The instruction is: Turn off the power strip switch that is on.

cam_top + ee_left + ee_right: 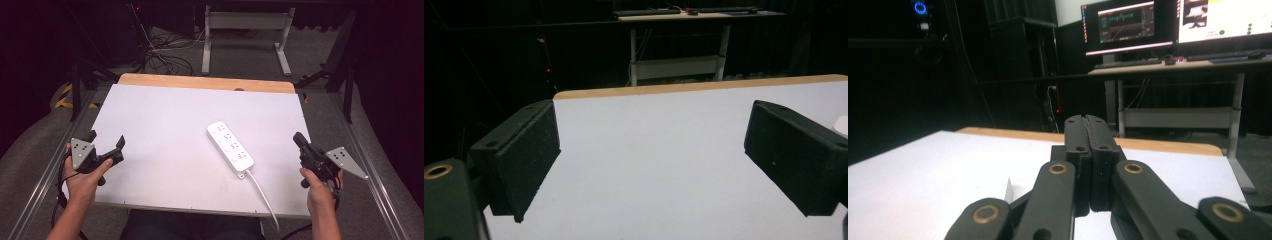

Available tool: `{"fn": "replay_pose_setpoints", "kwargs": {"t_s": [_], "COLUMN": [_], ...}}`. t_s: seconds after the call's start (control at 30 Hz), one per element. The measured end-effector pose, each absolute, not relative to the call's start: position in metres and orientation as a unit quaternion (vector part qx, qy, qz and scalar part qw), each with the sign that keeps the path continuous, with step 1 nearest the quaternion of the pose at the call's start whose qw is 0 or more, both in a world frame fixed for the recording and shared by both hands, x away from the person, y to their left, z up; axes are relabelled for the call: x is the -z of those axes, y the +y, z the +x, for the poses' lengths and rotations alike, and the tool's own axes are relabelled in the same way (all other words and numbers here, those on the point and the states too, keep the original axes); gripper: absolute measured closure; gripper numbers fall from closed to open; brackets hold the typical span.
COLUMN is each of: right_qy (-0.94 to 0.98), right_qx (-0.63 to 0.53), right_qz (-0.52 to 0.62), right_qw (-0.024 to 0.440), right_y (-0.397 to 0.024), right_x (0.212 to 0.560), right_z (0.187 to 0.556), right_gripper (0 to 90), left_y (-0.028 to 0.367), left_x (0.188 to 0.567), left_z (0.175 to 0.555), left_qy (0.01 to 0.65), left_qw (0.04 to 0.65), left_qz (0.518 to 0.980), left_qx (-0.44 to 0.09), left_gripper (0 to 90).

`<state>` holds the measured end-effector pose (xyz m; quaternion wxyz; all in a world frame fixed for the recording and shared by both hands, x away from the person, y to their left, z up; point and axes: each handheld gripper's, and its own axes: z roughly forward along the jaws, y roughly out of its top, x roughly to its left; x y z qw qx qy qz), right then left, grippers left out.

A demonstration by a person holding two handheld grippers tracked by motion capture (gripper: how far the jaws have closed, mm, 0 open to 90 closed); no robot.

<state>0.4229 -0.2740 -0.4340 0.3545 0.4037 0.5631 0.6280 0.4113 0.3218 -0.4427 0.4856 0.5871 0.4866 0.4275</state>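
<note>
Jaws apart from power strip (230, 147)

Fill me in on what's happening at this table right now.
A person sits at a white-topped table with a gripper in each hand. The left gripper is held near the table's left edge, jaws wide apart and empty. The right gripper is near the right edge, jaws pressed together on nothing. A white power strip lies between them, untouched, its cord running off the near edge.
</note>
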Motion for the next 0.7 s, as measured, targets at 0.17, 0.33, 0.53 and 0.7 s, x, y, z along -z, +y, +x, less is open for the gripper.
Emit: {"fn": "replay_pose_setpoints", "kwargs": {"t_s": [0.17,0.33,0.53,0.7], "right_qy": [0.570,0.578,0.568,0.569], "right_qx": [-0.623,-0.619,-0.616,-0.609], "right_qz": [0.400,0.398,0.429,0.436], "right_qw": [0.357,0.354,0.336,0.339], "right_y": [-0.270,-0.268,-0.264,-0.260], "right_x": [0.436,0.437,0.438,0.438], "right_z": [0.424,0.426,0.432,0.434], "right_gripper": [89.4,81.5,31.7,8.4], "left_y": [0.322,0.321,0.322,0.322], "left_x": [0.443,0.443,0.443,0.444], "left_z": [0.413,0.412,0.412,0.413], "left_qy": [0.487,0.486,0.486,0.486], "left_qw": [0.487,0.486,0.486,0.487], "left_qz": [0.587,0.588,0.588,0.588], "left_qx": [-0.425,-0.426,-0.426,-0.426], "left_gripper": [8.2,8.2,8.2,8.2]}}
